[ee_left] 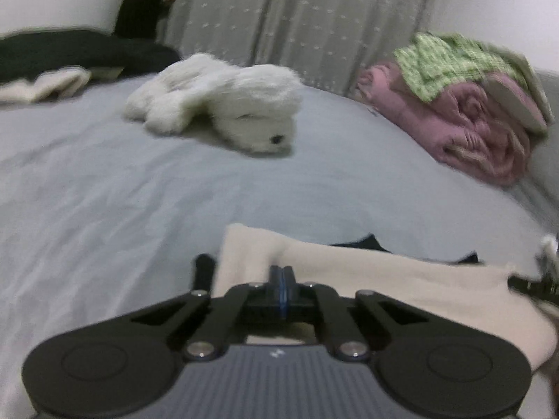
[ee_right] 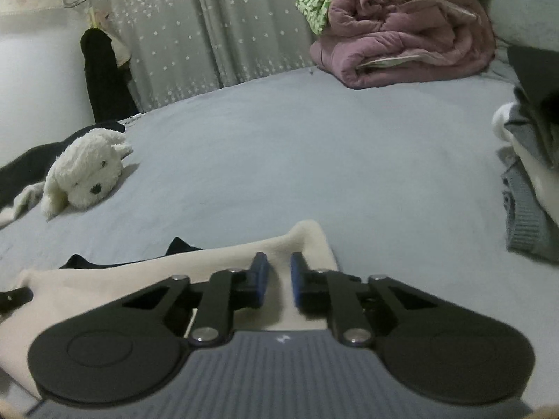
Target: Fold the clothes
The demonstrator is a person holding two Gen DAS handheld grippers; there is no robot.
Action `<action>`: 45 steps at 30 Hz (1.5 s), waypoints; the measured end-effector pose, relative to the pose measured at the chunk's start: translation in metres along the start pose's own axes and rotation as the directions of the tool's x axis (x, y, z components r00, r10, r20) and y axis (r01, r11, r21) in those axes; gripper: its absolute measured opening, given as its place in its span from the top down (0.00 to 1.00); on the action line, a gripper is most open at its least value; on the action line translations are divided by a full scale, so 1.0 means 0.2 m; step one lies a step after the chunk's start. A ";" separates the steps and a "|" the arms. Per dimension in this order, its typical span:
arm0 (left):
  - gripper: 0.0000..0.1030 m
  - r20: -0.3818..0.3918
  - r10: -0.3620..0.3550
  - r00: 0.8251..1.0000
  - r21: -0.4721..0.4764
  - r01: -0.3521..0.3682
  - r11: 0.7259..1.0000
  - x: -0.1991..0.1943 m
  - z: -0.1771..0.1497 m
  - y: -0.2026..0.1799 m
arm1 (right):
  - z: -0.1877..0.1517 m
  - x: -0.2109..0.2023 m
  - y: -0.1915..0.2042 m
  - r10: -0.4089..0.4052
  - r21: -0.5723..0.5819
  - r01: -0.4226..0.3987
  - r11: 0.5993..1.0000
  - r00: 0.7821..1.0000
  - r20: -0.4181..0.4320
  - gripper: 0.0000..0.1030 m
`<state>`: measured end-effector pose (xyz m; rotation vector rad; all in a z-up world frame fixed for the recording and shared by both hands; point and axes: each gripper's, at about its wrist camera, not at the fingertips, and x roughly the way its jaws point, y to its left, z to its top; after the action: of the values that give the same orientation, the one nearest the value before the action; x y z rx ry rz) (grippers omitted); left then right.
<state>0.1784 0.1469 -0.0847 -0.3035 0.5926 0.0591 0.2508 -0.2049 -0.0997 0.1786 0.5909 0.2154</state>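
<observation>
On the bed [ee_right: 279, 160], a cream garment [ee_right: 139, 279] lies at the near edge. Left claw [ee_left: 281, 272] is clamped onto its cloth, fingers together; right claw [ee_right: 279, 276] stands slightly parted over its corner, gripping nothing. White plush dog [ee_left: 223, 104] and folded pink quilt [ee_right: 401, 45] lie beyond.

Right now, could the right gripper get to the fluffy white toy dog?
Probably yes. Only bare grey-blue bedsheet lies between the right gripper and the fluffy white toy dog. Its jaws are open over the cream cloth, holding nothing.
</observation>
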 end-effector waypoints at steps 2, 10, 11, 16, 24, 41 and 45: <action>0.96 -0.007 0.003 1.000 -0.019 -0.003 1.000 -0.03 0.01 -0.01 | 0.01 -0.02 0.01 0.002 -0.005 -0.002 1.000 1.000 -0.005 0.83; 0.53 0.022 -0.027 0.999 0.045 0.026 0.999 -0.15 -0.01 -0.24 | -0.01 -0.22 0.24 0.047 -0.080 -0.045 0.996 0.999 0.021 0.52; 0.53 0.016 -0.035 0.999 0.059 0.034 0.998 -0.15 -0.04 -0.28 | -0.03 -0.23 0.28 0.061 -0.086 -0.059 0.995 0.998 0.020 0.52; 0.52 -0.017 -0.074 0.997 0.130 0.075 0.989 -0.13 -0.15 -0.44 | -0.13 -0.25 0.49 0.112 -0.161 -0.112 0.981 0.994 -0.010 0.52; 0.52 -0.032 -0.075 0.997 0.204 0.080 0.976 -0.20 -0.21 -0.43 | -0.24 -0.25 0.52 0.081 -0.285 -0.086 0.955 0.996 -0.029 0.52; 0.47 0.005 -0.051 0.999 0.277 0.047 0.960 -0.29 -0.20 -0.13 | -0.19 -0.12 0.73 0.144 -0.290 -0.171 0.942 0.983 -0.113 0.70; 0.47 0.028 -0.065 0.997 0.291 0.055 0.955 -0.30 -0.23 -0.13 | -0.15 -0.03 0.78 0.114 -0.290 -0.144 0.946 0.986 -0.118 0.68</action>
<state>0.1081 0.1108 -0.0812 -0.0345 0.5462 -0.0808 0.2063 -0.0527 -0.0851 -0.0870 0.6395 0.4398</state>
